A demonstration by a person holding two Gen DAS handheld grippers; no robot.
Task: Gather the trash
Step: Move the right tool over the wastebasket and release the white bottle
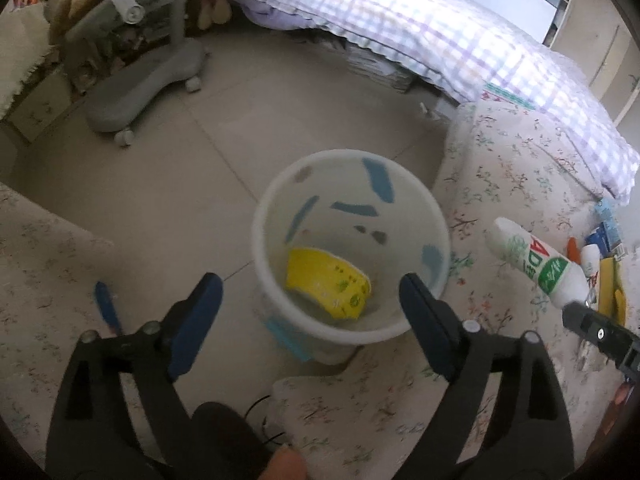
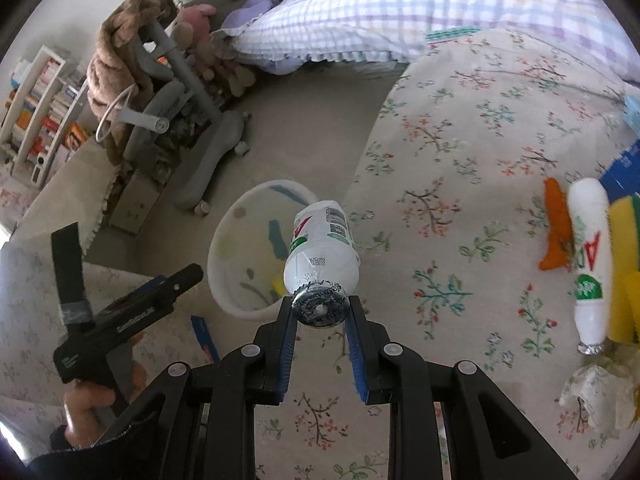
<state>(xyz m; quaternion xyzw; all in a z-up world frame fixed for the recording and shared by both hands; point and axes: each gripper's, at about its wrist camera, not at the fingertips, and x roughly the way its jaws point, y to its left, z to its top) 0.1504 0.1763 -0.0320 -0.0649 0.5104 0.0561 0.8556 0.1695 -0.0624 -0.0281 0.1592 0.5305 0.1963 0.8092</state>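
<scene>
We hold the right gripper (image 2: 322,308) clamped on the foil-capped end of a white drink bottle (image 2: 322,248), raised beside the white bin (image 1: 348,248), just off its rim. Left gripper (image 1: 310,292) spread wide, nothing held, above the bin. A yellow wrapper (image 1: 328,284) lies inside the bin. A second bottle (image 2: 588,264) lies on the floral bedspread (image 2: 460,160), well apart from the bin.
</scene>
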